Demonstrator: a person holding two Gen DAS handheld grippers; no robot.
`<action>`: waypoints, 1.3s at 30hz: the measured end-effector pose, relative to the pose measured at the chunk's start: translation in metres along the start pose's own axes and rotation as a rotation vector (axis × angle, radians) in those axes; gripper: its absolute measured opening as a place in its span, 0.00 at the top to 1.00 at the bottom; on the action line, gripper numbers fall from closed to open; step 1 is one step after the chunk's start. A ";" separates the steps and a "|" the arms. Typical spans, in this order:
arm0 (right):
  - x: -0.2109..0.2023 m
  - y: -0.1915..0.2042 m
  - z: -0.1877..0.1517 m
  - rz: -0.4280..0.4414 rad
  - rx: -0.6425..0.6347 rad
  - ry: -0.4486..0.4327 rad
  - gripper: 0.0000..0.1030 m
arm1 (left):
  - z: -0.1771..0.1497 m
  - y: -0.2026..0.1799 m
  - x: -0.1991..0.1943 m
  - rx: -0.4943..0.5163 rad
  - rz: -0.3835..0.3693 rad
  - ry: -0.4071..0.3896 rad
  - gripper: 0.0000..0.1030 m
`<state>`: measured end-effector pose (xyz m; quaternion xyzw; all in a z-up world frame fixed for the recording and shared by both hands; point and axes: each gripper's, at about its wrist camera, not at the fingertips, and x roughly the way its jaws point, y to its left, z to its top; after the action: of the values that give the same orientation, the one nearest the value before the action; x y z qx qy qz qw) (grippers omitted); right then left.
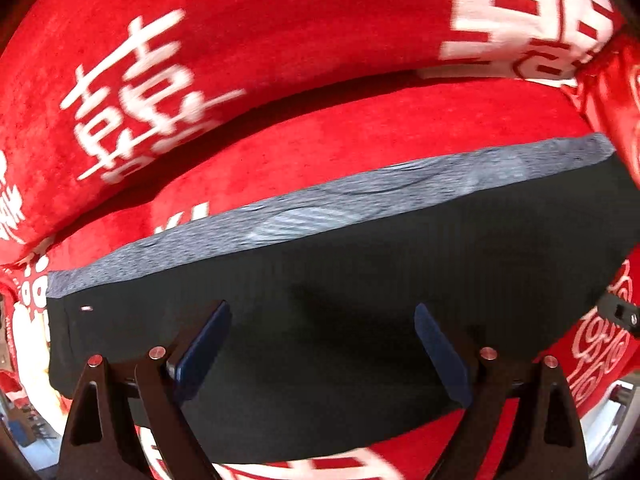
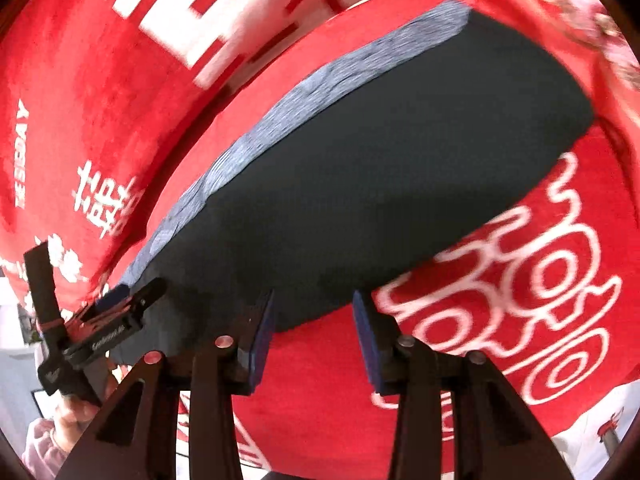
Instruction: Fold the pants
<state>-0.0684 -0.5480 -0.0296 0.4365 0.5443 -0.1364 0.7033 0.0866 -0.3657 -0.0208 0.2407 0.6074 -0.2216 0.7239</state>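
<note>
In the left wrist view, the pants (image 1: pixel 360 280), dark with a grey heathered waistband (image 1: pixel 320 208) along the far edge, were seen lying folded into a flat, compact rectangle on a red blanket (image 1: pixel 280 40) printed with white characters. The blanket was seen to rise behind the pants in a padded ridge. The left gripper (image 1: pixel 322 344) was held over the near part of the dark cloth, its blue pads (image 1: pixel 204 352) spread wide apart with nothing caught between them. A small white tag (image 1: pixel 86 308) was visible near the left corner of the pants. The tip of the other tool was glimpsed at the right edge.

In the right wrist view, the same pants (image 2: pixel 380 168) were shown stretching away diagonally, the grey waistband (image 2: pixel 320 84) along the upper left edge. The right gripper (image 2: pixel 314 340) was held at the near edge of the pants, over the red blanket (image 2: pixel 80 120), its blue-padded fingers (image 2: pixel 262 344) parted and gripping nothing. The left gripper (image 2: pixel 132 300) was seen at the lower left, over the near corner of the pants, held by a hand (image 2: pixel 76 412) in a pink sleeve.
</note>
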 end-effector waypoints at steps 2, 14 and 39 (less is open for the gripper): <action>-0.011 -0.016 0.007 -0.031 0.035 -0.052 0.58 | 0.003 -0.019 -0.001 0.017 -0.018 -0.007 0.09; -0.047 -0.104 0.047 -0.118 0.282 -0.225 0.69 | 0.000 -0.075 0.026 0.043 -0.015 0.041 0.09; -0.031 -0.108 0.004 0.085 0.206 -0.101 0.81 | -0.002 -0.081 0.026 0.030 0.008 0.027 0.09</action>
<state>-0.1488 -0.6228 -0.0524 0.5217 0.4723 -0.1833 0.6864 0.0399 -0.4284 -0.0533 0.2572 0.6126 -0.2245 0.7129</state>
